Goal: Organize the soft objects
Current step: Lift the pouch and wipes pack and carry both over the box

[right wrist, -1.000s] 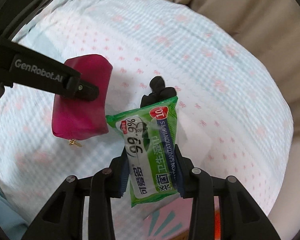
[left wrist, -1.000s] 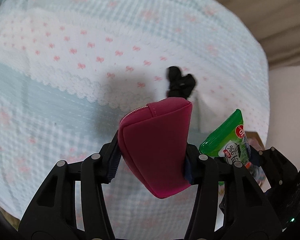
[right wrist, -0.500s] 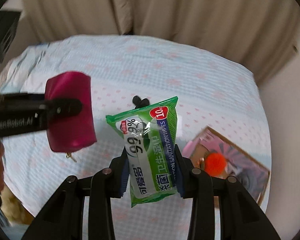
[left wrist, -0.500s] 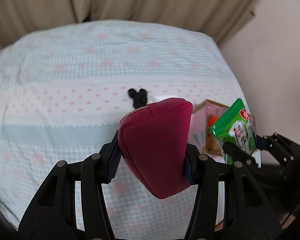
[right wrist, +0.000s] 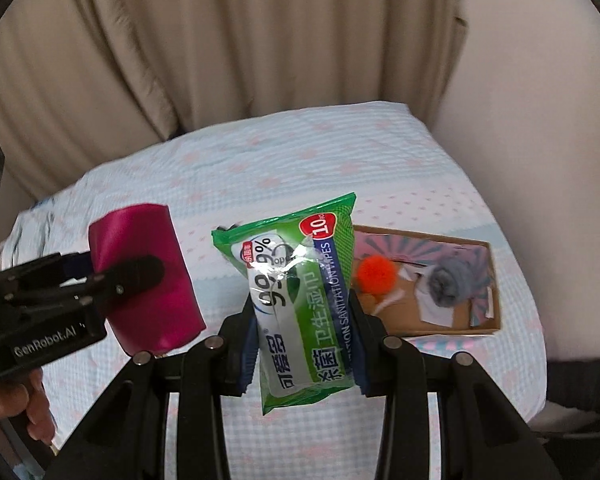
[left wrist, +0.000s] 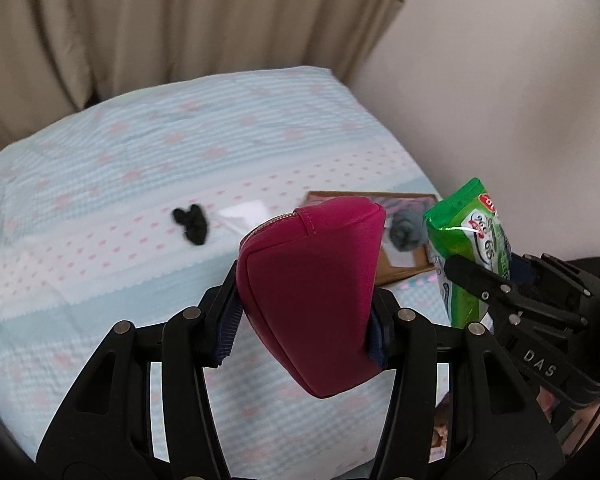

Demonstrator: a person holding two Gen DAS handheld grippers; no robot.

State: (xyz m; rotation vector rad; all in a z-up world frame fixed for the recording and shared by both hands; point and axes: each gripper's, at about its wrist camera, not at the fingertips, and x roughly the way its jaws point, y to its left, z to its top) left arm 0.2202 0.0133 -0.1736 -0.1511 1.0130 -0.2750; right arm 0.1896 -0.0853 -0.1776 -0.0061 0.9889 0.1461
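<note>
Above a bed (right wrist: 300, 152) in pale checked bedding, both loads ride in the air: the wipes pack (right wrist: 304, 300), gripped low and standing tall, could slide out of its slick film, and the two grippers, carried close together, risk bumping on the way to the cardboard box (right wrist: 488, 280) near the bed's edge. The left gripper (left wrist: 304, 320) is clamped on a magenta pouch (left wrist: 308, 292), jaws held apart by its bulk; the right gripper (right wrist: 302, 344) pinches the pack. An orange pompom (right wrist: 376, 274) and grey pompom (right wrist: 446, 284) lie in the box; a black hair tie (left wrist: 192, 224) rests on the bedding.
</note>
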